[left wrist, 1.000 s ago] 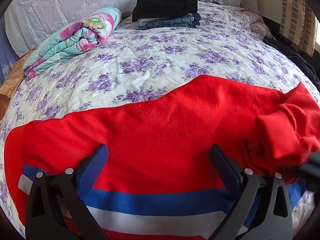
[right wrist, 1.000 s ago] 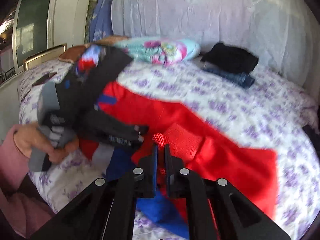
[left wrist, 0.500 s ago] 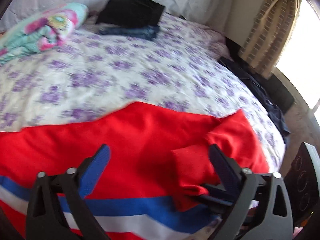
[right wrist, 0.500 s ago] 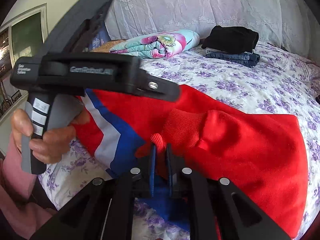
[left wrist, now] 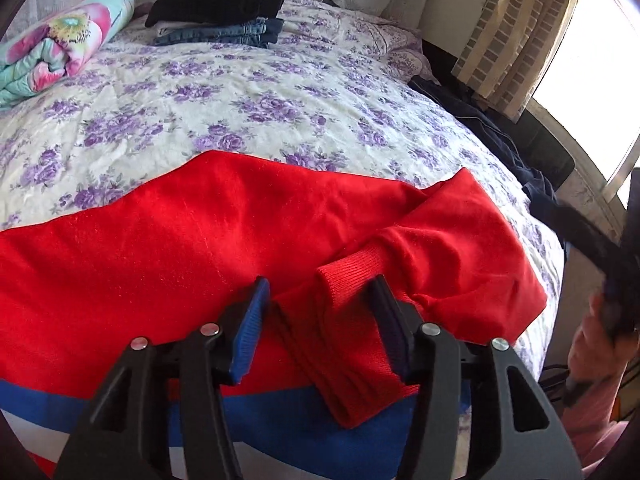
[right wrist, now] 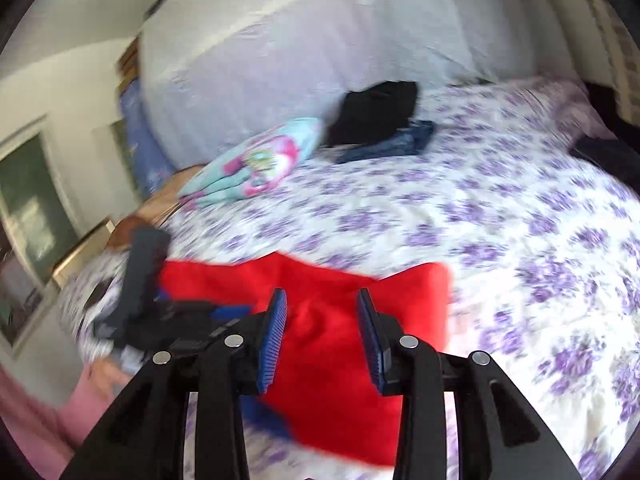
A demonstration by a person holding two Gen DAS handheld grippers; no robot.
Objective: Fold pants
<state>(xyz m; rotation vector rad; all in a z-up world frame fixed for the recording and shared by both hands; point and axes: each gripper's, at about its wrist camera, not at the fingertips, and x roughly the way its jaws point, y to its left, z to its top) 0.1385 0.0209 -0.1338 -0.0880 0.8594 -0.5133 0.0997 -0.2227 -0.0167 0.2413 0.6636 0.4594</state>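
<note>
Red pants [left wrist: 200, 232] with blue and white side stripes lie across the near part of the flowered bed. One leg is folded back, its ribbed cuff [left wrist: 352, 276] lying on top. My left gripper [left wrist: 320, 300] is open, its jaws on either side of that cuff. In the blurred right wrist view the pants [right wrist: 340, 320] lie below my right gripper [right wrist: 322, 314], which is open and empty above them. The left gripper's body [right wrist: 144, 284] shows at that view's left.
A rolled floral quilt [left wrist: 60, 44] lies at the far left of the bed [left wrist: 280, 92]. A stack of folded dark clothes and jeans [left wrist: 224, 8] sits at the back. Dark clothing [left wrist: 500, 136] hangs off the bed's right edge by a curtained window.
My right gripper let go of the red cuff, opened and pulled up and back. My left gripper narrowed its jaws and moved over the folded cuff.
</note>
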